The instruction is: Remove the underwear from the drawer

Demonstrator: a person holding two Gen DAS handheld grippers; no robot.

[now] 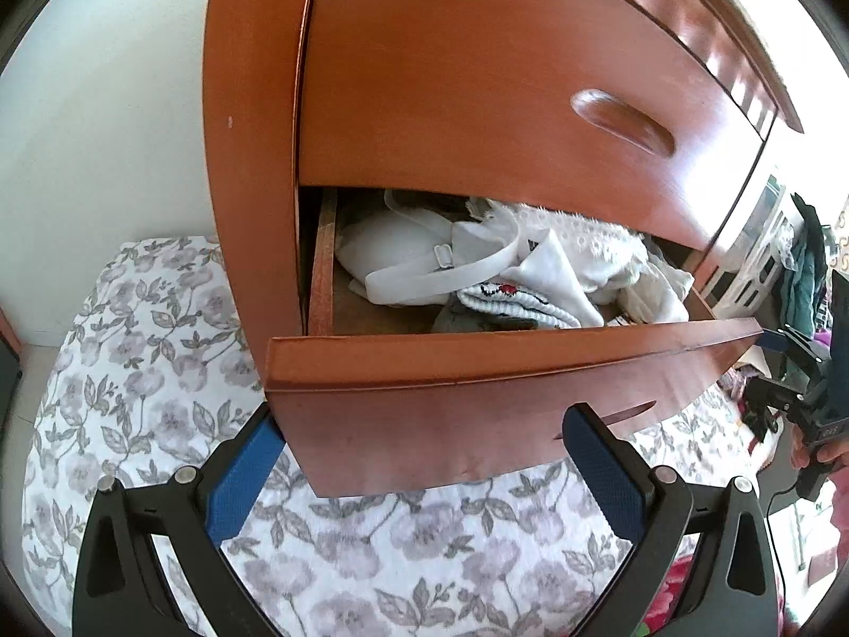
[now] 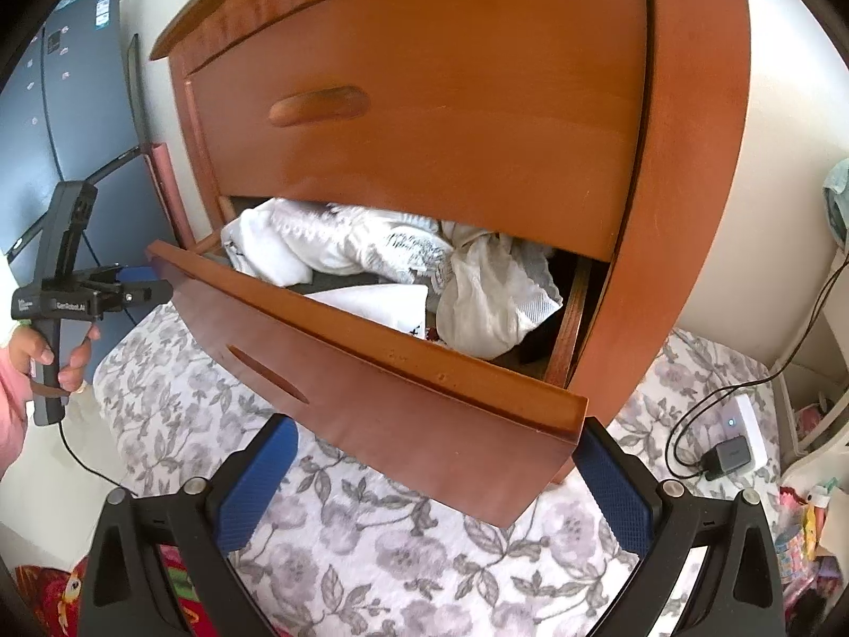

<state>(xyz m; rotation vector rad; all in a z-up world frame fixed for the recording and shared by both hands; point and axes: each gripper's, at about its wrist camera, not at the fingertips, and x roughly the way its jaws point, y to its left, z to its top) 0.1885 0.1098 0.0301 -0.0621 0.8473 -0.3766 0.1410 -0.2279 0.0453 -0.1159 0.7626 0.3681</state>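
Observation:
The lower drawer [image 1: 477,366] of a reddish wooden chest is pulled out, its front [image 2: 403,414] just beyond both grippers. White underwear [image 1: 477,260] lies piled inside, with a bra strap across the top; from the right wrist view the pile [image 2: 382,260] includes a sheer lace piece [image 2: 493,302]. My left gripper [image 1: 424,424] is open in front of the drawer front, with nothing between its blue pads. Open too is my right gripper [image 2: 435,446], below the drawer's right corner. Each gripper shows in the other's view, held by a hand [image 2: 69,355].
The shut upper drawer [image 1: 504,95] overhangs the open one. A bed with a grey floral cover [image 1: 159,371] lies below. A charger and cable [image 2: 727,456] rest on the bed at right. A white wall [image 1: 106,132] is at left, hanging clothes [image 1: 806,265] at far right.

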